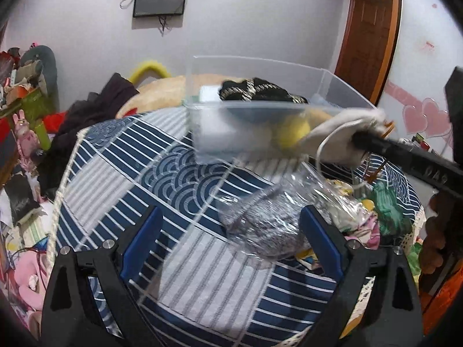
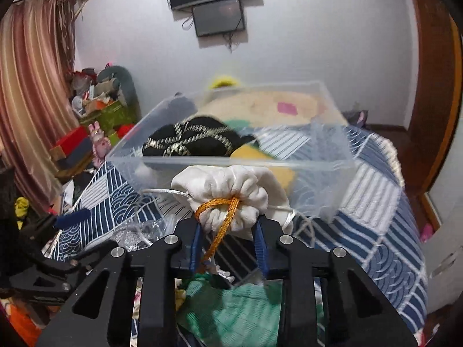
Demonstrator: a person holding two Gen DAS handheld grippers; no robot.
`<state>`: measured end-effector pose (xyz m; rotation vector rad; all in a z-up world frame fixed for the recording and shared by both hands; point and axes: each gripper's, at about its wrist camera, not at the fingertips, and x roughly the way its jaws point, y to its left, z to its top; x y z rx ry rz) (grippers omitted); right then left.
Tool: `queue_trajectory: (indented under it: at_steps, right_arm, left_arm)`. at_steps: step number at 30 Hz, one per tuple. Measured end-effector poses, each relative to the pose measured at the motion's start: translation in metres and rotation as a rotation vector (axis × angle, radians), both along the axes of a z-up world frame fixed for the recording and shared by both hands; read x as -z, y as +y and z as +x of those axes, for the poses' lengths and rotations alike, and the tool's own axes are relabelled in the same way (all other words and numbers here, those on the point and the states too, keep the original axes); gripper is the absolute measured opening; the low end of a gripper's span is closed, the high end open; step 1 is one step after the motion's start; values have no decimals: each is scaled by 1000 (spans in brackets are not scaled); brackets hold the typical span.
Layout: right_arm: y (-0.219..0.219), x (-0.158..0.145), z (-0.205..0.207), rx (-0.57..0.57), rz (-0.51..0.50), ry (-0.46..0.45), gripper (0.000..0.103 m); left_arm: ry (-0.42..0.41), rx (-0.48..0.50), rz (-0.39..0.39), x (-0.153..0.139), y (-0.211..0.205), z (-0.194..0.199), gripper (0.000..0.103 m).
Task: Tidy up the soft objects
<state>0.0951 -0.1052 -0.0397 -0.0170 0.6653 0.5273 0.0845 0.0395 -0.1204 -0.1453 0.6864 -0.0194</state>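
Right claw (image 2: 228,225) pinching white drawstring pouch (image 2: 231,193) before clear bin (image 2: 231,160); left claw (image 1: 231,222) spread; no legible writing.

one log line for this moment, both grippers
right hand-held gripper: shut on white drawstring pouch, held at clear bin front wall | left hand-held gripper: open over bed, bagged grey item ahead

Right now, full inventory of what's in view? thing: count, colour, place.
storage bin: 1, clear, on bed
black fabric item: 1, black with gold trim, in bin
yellow soft item: 1, yellow, in bin
drawstring pouch: 1, white with orange cord, in front of bin
plastic-wrapped grey item: 1, grey, on bed
bedspread: 1, blue-white
green cloth: 1, under right gripper
left gripper: open
right gripper: clamped on pouch
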Motion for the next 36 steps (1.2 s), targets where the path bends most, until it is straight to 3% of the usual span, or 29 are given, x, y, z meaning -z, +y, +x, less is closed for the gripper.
queue_trajectory:
  at_steps: [8, 12, 14, 19, 22, 29, 36]
  right_arm:
    - [-32, -23, -14, 51, 50, -70, 27]
    - [-34, -26, -14, 49, 55, -78, 27]
    - [-35, -25, -15, 49, 56, -76, 27]
    - [-36, -24, -14, 46, 63, -68, 27]
    - [-38, -29, -17, 45, 63, -81, 27]
    - [-40, -42, -26, 42, 67, -125, 27]
    - [-37, -56, -26, 25, 79, -164, 27]
  left_arm:
    - [37, 44, -33, 5, -21, 18, 97]
    - [71, 64, -110, 10, -21, 32, 92]
    - [85, 74, -146, 12, -21, 36, 75]
    - [67, 125, -149, 10, -26, 29, 43]
    - [47, 126, -121, 5, -31, 21, 32]
    - [-21, 87, -71, -19, -20, 4, 28]
    - [-152, 44, -47, -57, -6, -15, 28]
